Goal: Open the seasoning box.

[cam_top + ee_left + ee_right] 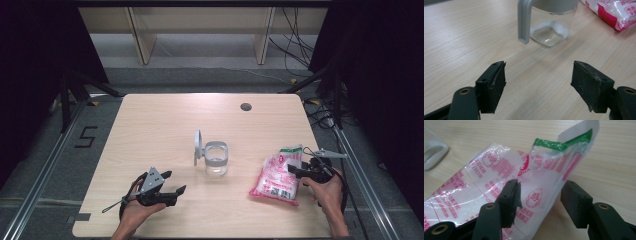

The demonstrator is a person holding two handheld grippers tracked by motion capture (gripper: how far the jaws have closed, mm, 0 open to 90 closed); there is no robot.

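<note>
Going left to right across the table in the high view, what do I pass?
Left tongs → clear glass jar with grey flip lid → pink and white plastic bag → right tongs, at the bag's right edge.

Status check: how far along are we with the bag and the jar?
Done: the jar stands mid-table with its lid flipped open; the bag's top looks already opened. In hand: the right gripper has its jaws open around the bag, not yet clamped. The left gripper waits open, short of the jar. Left: grip, lift, probably pour.
</note>
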